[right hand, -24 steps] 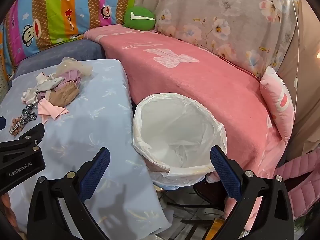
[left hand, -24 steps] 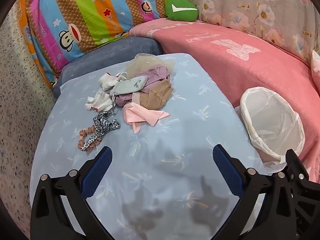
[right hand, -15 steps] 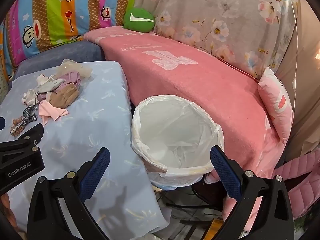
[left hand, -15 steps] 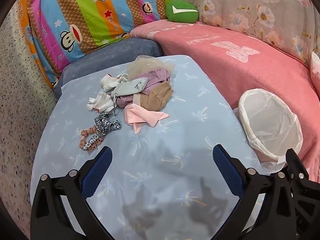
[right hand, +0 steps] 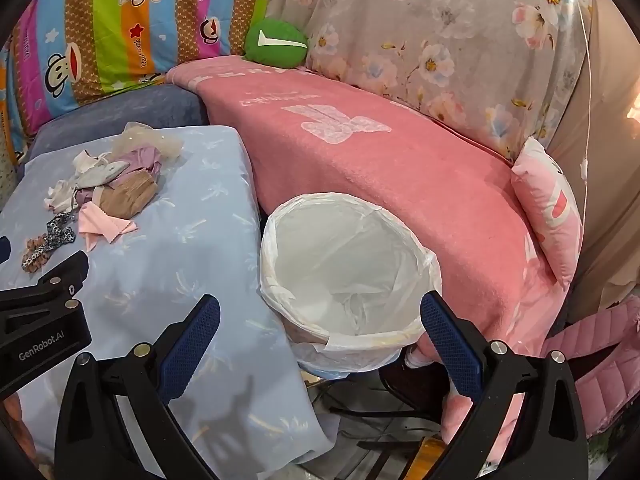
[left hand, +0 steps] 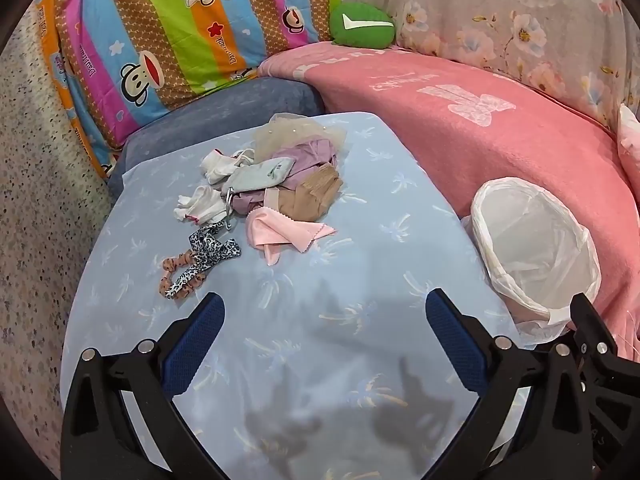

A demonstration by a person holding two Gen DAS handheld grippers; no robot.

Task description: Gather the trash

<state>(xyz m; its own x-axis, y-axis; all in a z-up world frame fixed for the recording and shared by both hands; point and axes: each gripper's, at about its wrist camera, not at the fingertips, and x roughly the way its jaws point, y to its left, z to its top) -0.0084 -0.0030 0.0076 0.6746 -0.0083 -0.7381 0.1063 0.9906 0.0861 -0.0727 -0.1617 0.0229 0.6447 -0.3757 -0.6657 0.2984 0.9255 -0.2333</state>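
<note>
Left hand-held gripper (left hand: 322,334) spread wide at the bottom of its view, holding nothing, above the counter draped in pale blue palm-print cloth (left hand: 360,248). Right hand-held gripper (right hand: 320,330) likewise spread and empty, low in its frame, framing the round bin lined with a white plastic bag (right hand: 348,272), just beside the counter's right edge. Heap of small cloth scraps (left hand: 280,176) at upper centre of the left view: pink square cloth (left hand: 280,232), tan stocking (left hand: 310,196), white socks (left hand: 200,204), leopard-print hair ties (left hand: 196,264). Pink blanket (right hand: 380,152) behind the bin.
</note>
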